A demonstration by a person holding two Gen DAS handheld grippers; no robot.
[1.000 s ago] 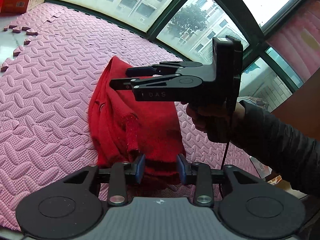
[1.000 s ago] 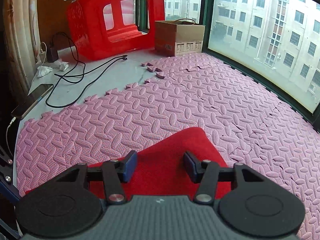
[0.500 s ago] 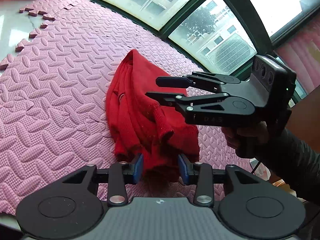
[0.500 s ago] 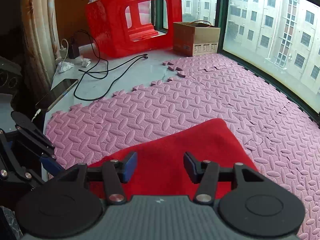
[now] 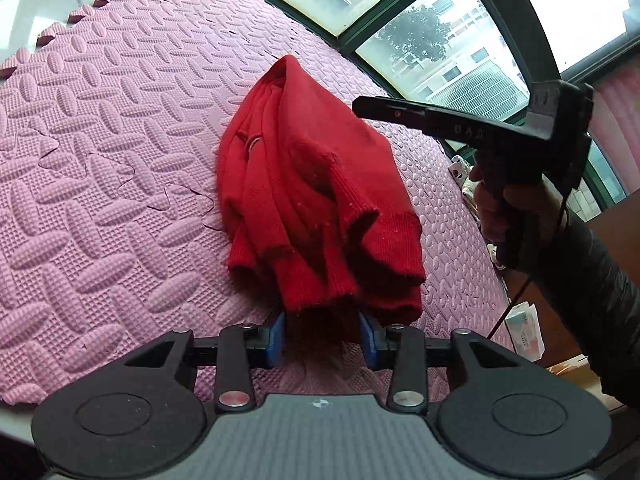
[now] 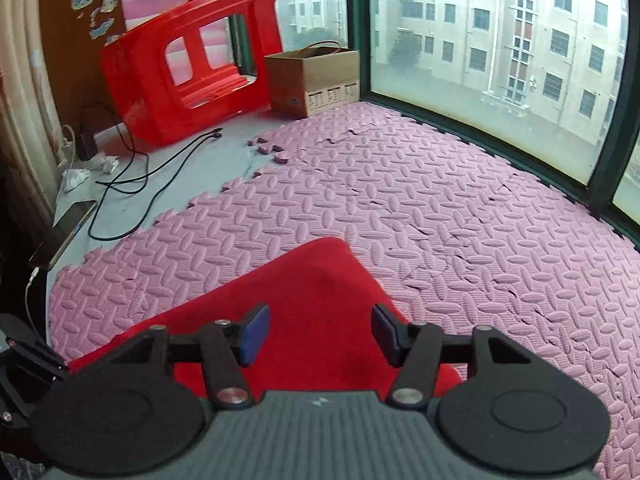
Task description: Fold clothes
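Two grippers: both over one red sweater point(image 5: 316, 196) on pink foam mat point(image 5: 100, 168).
Sweater: bunched, folded lengthwise in layers, ribbed cuffs and hem at near end; lies on mat, near edge of mat toward left gripper; far tip points toward window point(image 5: 448, 44).
Left gripper point(image 5: 323, 334): low, at sweater's near end; jaws narrow, ribbed hem bunched between blue pads point(image 5: 277, 334), cloth touching both, gripped.
Right gripper point(image 6: 318, 334): above flat red cloth, jaws half wide and just been opening; nothing between pads, cloth lies below them, apart. From left wrist view, seen side-on to right of sweater, lifted clear of it, held by hand point(image 5: 508, 208) in dark sleeve point(image 5: 592, 280).
Mat: interlocking tiles, a few seams lifted; loose pieces at far edge.
Beyond mat: red plastic stool point(image 6: 192, 64) tipped on its side, cardboard box point(image 6: 316, 76) just beside it, black cables point(image 6: 152, 168), phone point(image 6: 64, 236) on pale floor.
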